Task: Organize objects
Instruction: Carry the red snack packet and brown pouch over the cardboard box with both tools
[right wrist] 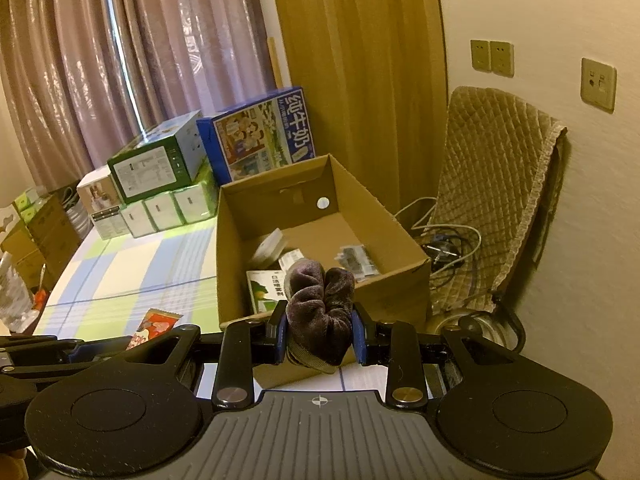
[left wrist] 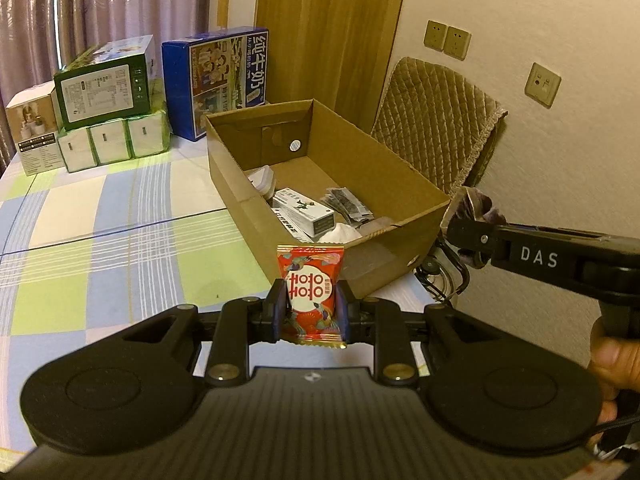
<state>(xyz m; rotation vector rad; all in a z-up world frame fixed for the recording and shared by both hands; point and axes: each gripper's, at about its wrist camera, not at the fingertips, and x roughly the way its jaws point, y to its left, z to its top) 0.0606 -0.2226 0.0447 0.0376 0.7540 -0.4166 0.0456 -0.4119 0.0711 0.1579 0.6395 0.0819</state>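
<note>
My left gripper [left wrist: 311, 312] is shut on a red candy packet [left wrist: 312, 292], held upright just in front of the near wall of an open cardboard box [left wrist: 256, 216]. In the right wrist view my right gripper [right wrist: 320, 334] is shut on a dark purple fuzzy scrunchie [right wrist: 320, 312], raised over the box's [right wrist: 240, 280] near edge. The same right gripper [left wrist: 468, 236] shows at the box's near right corner in the left wrist view, and the candy packet [right wrist: 154, 326] shows at lower left in the right wrist view. Inside the box lie a white and green carton [left wrist: 304, 210], dark sachets [left wrist: 346, 202] and a white round item [left wrist: 262, 180].
Stacked product boxes [left wrist: 104, 84] and a blue milk carton case [left wrist: 224, 80] stand at the back of the checked tablecloth [left wrist: 100, 240]. A quilted chair back [left wrist: 440, 120] and cables [right wrist: 448, 248] sit by the wall right of the box. A hand [left wrist: 612, 360] holds the right gripper's handle.
</note>
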